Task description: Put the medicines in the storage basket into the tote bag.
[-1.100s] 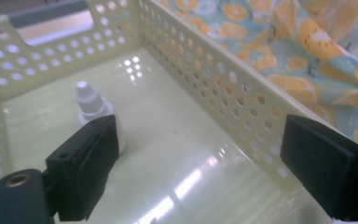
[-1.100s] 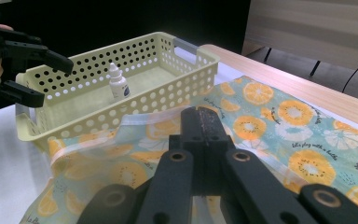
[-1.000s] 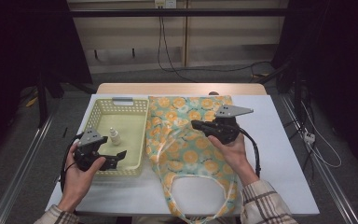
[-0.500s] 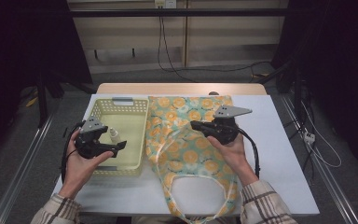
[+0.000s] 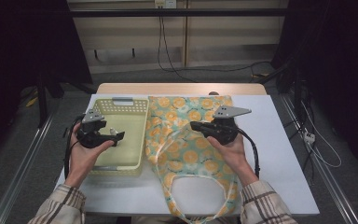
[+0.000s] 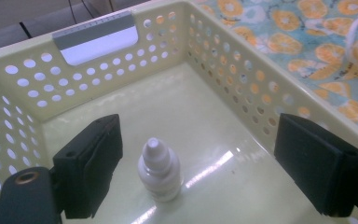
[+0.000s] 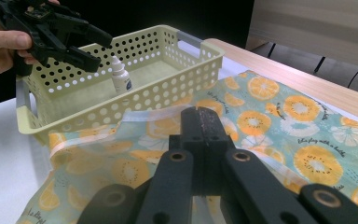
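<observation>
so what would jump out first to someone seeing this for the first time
Probably the bright orange-print tote bag spread over the middle of the white table, with the right gripper shut on a fold of its cloth. Next, the pale yellow basket to its left, where a small white dropper bottle stands upright between the open jaws of the left gripper, untouched.

A white table top (image 5: 289,154) sits on a wooden board (image 5: 182,88) exposed along its far edge. Black cables (image 5: 168,51) hang down the beige wall panel (image 5: 233,42) behind. More cables (image 5: 317,144) lie on the grey floor at right.
</observation>
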### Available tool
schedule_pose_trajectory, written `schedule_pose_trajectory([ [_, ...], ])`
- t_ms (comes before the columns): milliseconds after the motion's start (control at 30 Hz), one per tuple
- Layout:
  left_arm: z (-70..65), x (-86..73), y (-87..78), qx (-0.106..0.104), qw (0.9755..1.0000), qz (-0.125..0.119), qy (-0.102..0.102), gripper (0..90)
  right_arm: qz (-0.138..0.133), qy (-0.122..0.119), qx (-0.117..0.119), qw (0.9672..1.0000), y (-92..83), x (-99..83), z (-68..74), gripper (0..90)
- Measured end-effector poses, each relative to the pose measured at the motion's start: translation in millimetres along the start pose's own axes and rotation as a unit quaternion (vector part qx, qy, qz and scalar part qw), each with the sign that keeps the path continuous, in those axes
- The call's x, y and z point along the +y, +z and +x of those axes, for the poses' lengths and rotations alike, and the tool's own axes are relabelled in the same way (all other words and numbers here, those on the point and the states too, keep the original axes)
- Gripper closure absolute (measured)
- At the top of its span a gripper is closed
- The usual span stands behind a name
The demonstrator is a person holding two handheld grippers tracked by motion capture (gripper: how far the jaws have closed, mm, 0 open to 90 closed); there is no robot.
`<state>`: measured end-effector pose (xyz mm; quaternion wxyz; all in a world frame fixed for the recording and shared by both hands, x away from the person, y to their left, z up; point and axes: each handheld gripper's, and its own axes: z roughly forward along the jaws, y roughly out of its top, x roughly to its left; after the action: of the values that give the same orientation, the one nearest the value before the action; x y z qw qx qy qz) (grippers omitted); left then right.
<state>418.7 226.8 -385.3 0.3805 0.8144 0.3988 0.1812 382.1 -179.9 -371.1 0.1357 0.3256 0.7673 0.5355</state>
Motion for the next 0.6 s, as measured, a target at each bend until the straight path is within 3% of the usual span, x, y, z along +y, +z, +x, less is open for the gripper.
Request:
schedule_pose_trajectory([
  [167,6.0,-1.9,13.0,0.011,0.9997,0.021,-0.006,17.7,0.001,0.000,0.001,1.0000,0.2,-0.2,-0.5,90.0],
  [200,6.7,-0.9,19.6,0.026,0.9985,0.047,0.004,17.7,0.002,0.000,0.003,1.0000,0.5,-0.4,-0.4,90.0],
  [267,6.9,-0.5,22.4,0.025,0.9980,0.058,0.002,18.0,0.004,0.002,0.004,1.0000,1.7,-0.8,0.0,90.0],
  [300,8.4,-1.0,25.3,0.018,0.9980,0.061,-0.008,20.4,0.004,0.002,0.004,1.0000,2.5,-1.1,0.2,90.0],
  [400,11.0,-2.1,30.6,0.024,0.9970,0.074,-0.007,23.2,0.006,0.001,0.006,1.0000,3.7,-1.3,0.6,90.0],
  [600,16.5,-5.5,36.0,0.013,0.9943,0.104,-0.017,35.6,0.008,0.001,0.007,0.9999,4.8,-2.1,0.5,90.0],
])
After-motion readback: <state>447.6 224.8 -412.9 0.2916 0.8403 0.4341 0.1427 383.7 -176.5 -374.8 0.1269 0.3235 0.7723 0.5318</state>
